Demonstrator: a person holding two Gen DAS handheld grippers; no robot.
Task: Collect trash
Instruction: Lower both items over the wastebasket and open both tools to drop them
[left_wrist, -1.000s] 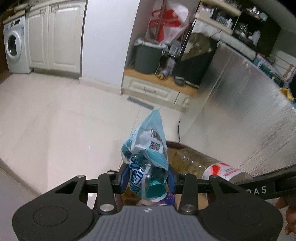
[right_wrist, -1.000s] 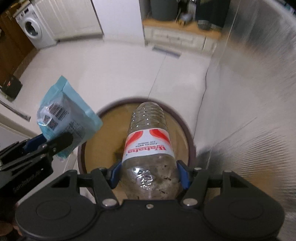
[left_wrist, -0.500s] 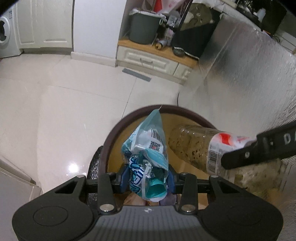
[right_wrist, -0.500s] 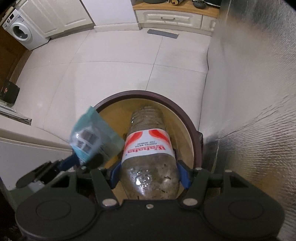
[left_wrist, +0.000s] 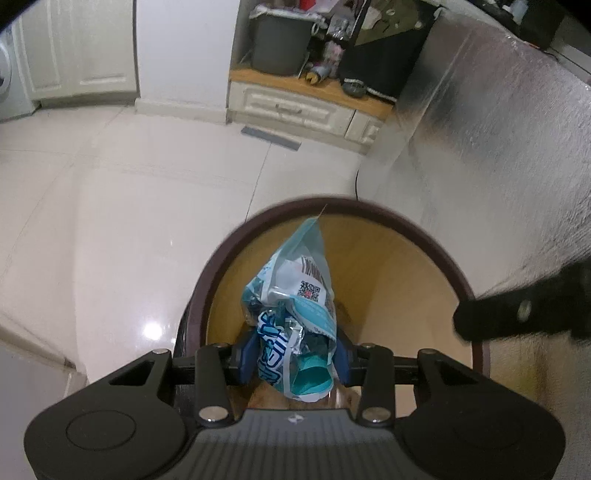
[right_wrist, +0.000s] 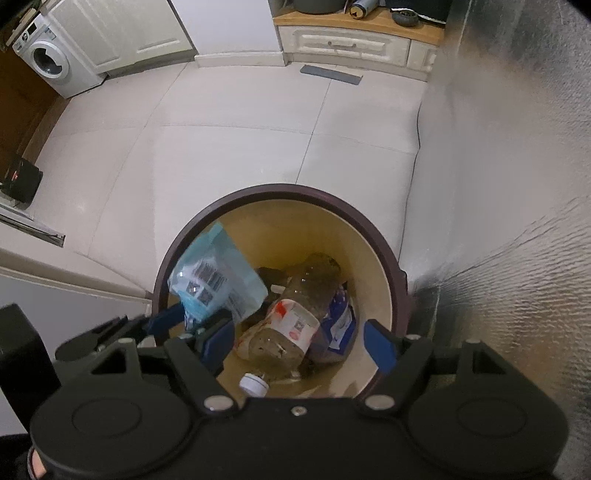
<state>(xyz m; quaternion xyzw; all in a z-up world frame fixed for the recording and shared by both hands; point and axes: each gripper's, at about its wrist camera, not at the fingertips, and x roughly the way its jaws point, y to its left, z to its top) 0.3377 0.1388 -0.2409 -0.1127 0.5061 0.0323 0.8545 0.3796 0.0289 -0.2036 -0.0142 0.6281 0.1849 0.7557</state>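
Over the round bin (right_wrist: 388, 275) both grippers pointed steeply down. Bin had a dark brown rim and tan inner wall, and stood on pale floor tiles (right_wrist: 229, 158) just beside a silvery foil-faced panel (right_wrist: 517, 184) on the right.

Right gripper (right_wrist: 301, 343): jaws had just been opening and stood wide apart, blue pads clear of everything, nothing between them. Plastic bottle (right_wrist: 291, 314) lay on its side in the bottom of the bin, white cap (right_wrist: 254, 384) toward the near edge, red-and-white label facing up, brownish residue inside. It rested on other litter (a blue-and-white pack (right_wrist: 340, 317) showed at its right side, a dark scrap behind it; couldn't identify either).

Left gripper (left_wrist: 293, 356): clamped on a crumpled light-blue snack wrapper (left_wrist: 295, 295), pads pressing its lower part from both sides. Wrapper stuck up and away from the fingers, QR code and barcode visible, hanging over the left half of the bin opening, above the rim and not touching the bottle. In the left wrist view, the right gripper's black finger (left_wrist: 517, 314) crossed the right edge of the bin.

Far side: low cream cabinet with wooden top (left_wrist: 306, 107), grey bucket (left_wrist: 280, 40) on it. Washing machine (right_wrist: 51, 66) at far left.
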